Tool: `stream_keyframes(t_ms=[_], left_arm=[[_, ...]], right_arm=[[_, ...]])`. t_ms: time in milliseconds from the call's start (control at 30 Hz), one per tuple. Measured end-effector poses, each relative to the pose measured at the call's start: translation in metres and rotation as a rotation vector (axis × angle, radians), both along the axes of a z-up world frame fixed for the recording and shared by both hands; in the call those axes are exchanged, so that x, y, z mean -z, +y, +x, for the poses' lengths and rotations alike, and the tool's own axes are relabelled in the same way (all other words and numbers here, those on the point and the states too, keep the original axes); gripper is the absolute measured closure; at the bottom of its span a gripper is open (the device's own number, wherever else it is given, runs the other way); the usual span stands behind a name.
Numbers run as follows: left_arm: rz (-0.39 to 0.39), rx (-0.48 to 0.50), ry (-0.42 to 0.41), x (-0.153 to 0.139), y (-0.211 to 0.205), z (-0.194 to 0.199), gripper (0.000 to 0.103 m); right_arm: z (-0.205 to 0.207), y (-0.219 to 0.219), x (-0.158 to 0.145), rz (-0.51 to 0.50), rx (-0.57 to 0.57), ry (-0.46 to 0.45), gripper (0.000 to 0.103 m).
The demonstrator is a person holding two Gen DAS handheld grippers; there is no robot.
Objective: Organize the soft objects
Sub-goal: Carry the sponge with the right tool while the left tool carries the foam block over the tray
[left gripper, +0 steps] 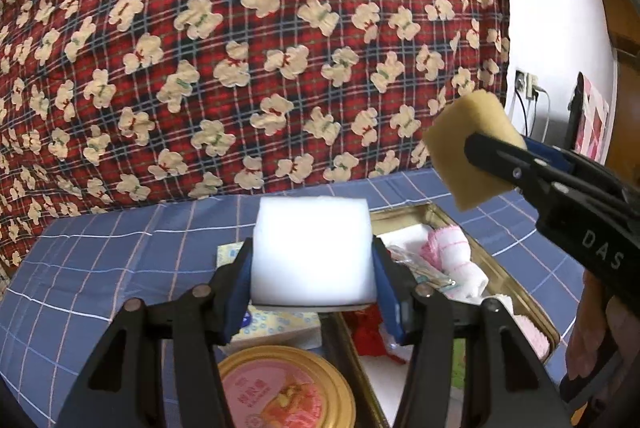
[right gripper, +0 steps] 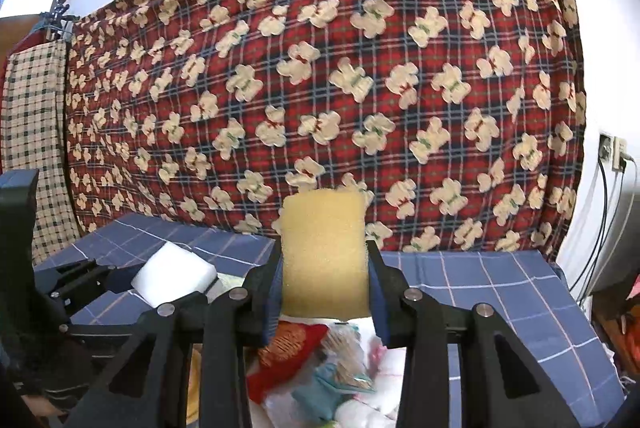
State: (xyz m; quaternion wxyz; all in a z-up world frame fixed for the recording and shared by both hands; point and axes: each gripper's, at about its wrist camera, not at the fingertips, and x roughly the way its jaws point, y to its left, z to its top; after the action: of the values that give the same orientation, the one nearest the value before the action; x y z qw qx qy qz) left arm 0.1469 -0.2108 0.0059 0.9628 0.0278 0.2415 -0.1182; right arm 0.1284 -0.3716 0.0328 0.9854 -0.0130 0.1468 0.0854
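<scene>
Left gripper (left gripper: pixel 314 268) clamps white sponge block (left gripper: pixel 312 252); right gripper (right gripper: pixel 324 288) clamps yellow sponge (right gripper: pixel 323 256). Both held above gold tin tray (left gripper: pixel 500 268) holding a pink-white towel (left gripper: pixel 452 252).

Both cameras look forward along their own fingers, close above the blue checked cloth (left gripper: pixel 100 260), toward the bear-patterned blanket (left gripper: pixel 240 48) at 12 o'clock. The left view sees the right gripper (left gripper: pixel 492 164) at 3 o'clock; the right view sees the left gripper (right gripper: pixel 132 280) at 9 o'clock.
</scene>
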Motion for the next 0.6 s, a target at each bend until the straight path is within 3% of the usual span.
stream_keyframes(t_ms=[333,600], left_arm=[[0.012,0.042,0.047,0.007,-0.022,0.003,0.049],[0.029,0.099,0.129,0.019,-0.043,0.007,0.049]], right_arm=[[0.001,-0.026,0.009,-0.016,0.047,0.055,0.063],[0.019,-0.042,0.024,-0.021,0.063,0.158,0.063]])
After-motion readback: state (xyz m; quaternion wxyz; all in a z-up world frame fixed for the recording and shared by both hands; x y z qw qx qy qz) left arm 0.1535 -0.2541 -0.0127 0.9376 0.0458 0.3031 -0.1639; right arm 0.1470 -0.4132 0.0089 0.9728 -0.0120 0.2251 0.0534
